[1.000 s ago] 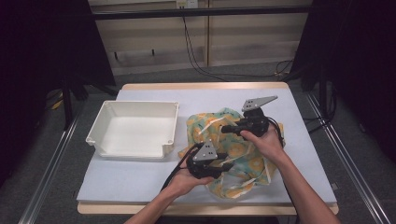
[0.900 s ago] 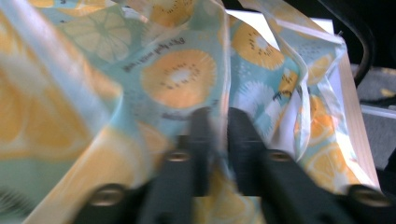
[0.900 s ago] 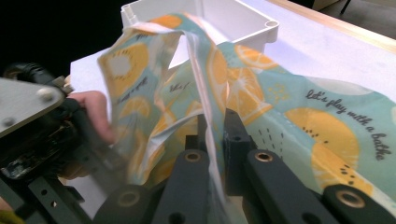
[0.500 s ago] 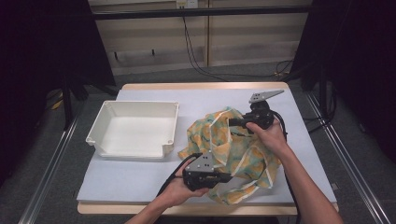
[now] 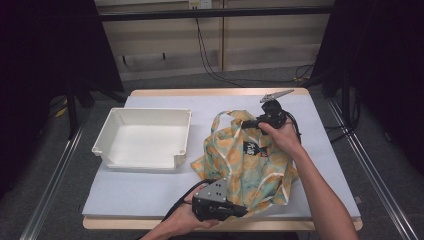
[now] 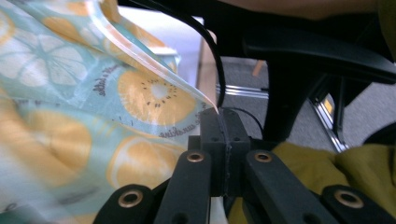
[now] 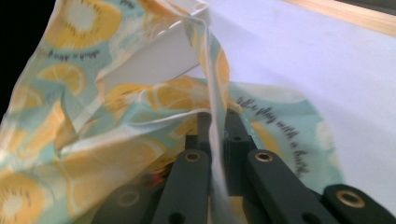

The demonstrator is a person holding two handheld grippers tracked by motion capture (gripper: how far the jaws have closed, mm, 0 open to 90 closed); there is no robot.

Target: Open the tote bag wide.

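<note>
A white tray (image 5: 145, 137) sits at the left, apart from the cloth (image 5: 250, 160), which lies mid-table, its ends lifted between two hands. The left gripper (image 5: 240, 211) has just closed and now pinches the near edge; the right gripper (image 5: 246, 123) is clamped on the far hem. The cloth looks light and limp (bound to sag), so hems are the best hold. Since a second ago both grippers have drawn apart, stretching it.

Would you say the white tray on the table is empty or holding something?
Empty: the high view shows the white tray with a bare floor, while the fruit-print cloth lies beside it.
</note>
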